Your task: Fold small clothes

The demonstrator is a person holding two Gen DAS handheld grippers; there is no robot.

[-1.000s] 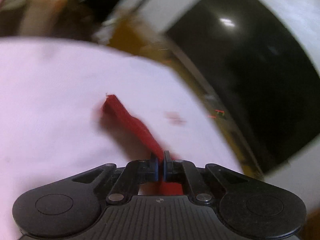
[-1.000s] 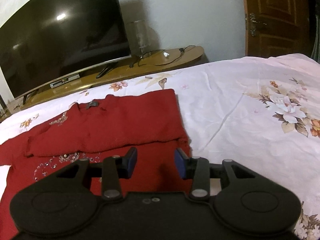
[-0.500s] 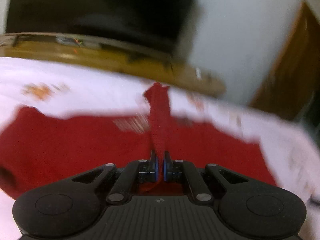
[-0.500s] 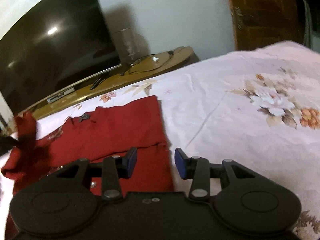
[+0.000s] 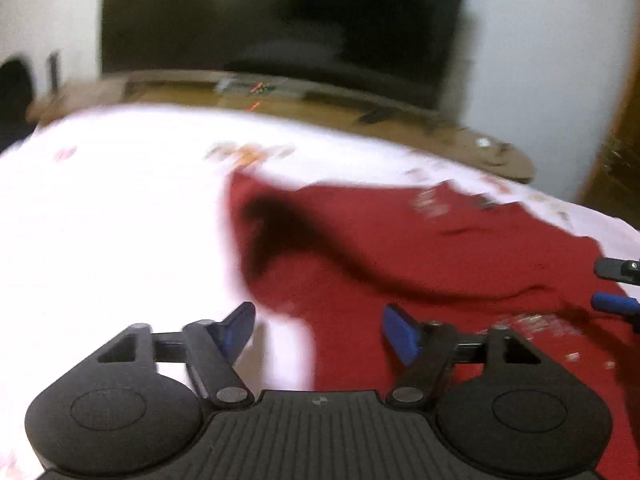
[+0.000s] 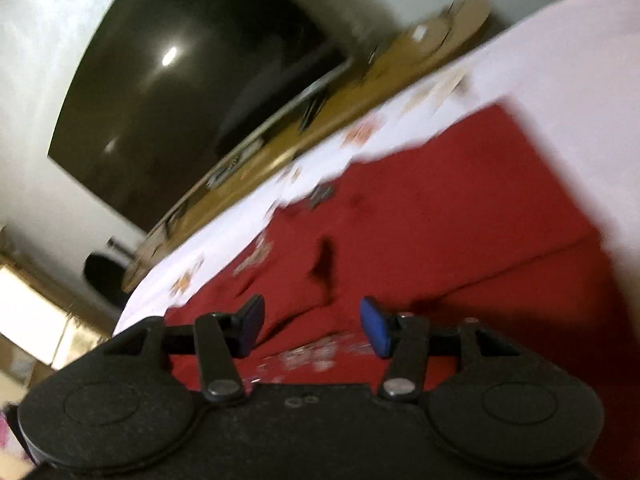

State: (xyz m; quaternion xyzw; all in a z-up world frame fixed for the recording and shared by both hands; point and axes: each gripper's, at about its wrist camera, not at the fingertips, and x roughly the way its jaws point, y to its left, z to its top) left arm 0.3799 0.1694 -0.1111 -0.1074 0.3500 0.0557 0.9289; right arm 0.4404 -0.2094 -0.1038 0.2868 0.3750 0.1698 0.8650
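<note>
A red knit top (image 5: 460,248) with sparkly trim lies spread on the white floral bedsheet (image 5: 100,220). One sleeve (image 5: 280,224) is folded across its body, blurred by motion. My left gripper (image 5: 320,320) hovers over the top's near left edge, its jaws opening, with nothing between the blue pads. My right gripper (image 6: 312,312) hangs tilted over the middle of the red top (image 6: 440,220), jaws also opening and empty. The right gripper's fingertips (image 5: 614,302) show at the right edge of the left wrist view.
A large dark TV (image 5: 280,20) stands on a long wooden bench (image 5: 400,120) behind the bed. A brown door (image 5: 616,140) is at the far right. Boxes and a dark round object (image 6: 104,276) sit beyond the bed's left end.
The left gripper swung across the bed holding the red sleeve, then let it go and spread its jaws. The right gripper rolled, moved over the top and widened slightly.
</note>
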